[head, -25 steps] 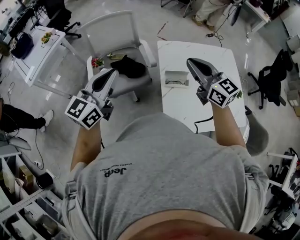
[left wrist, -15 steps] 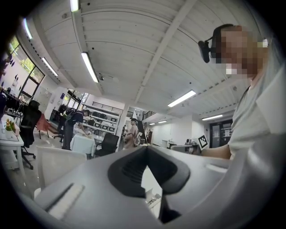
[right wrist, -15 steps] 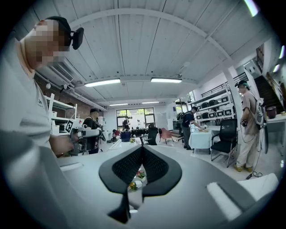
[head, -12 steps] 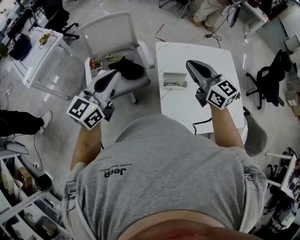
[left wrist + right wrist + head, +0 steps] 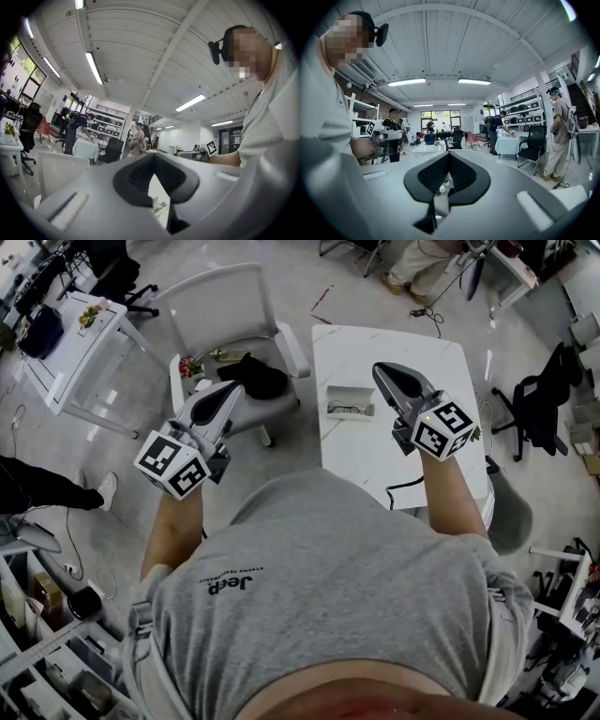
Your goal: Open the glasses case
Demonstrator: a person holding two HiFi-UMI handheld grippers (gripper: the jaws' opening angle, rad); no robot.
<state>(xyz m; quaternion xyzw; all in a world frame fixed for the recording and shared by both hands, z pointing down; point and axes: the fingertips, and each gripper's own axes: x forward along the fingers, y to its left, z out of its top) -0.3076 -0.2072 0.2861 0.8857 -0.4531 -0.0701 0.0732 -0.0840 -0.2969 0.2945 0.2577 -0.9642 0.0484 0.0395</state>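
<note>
Glasses case: on desk, apparently lying open, spectacles inside; below, just beside right tongs, well apart from left tongs; both tongs clenched, empty; risk: a clumsy descent might nudge the case shut.

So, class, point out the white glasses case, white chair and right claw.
White glasses case [image 5: 351, 389]: head view, far edge.
White chair [image 5: 230, 298]: head view, backrest.
Right claw [image 5: 382, 369]: head view, between fingertips.
</note>
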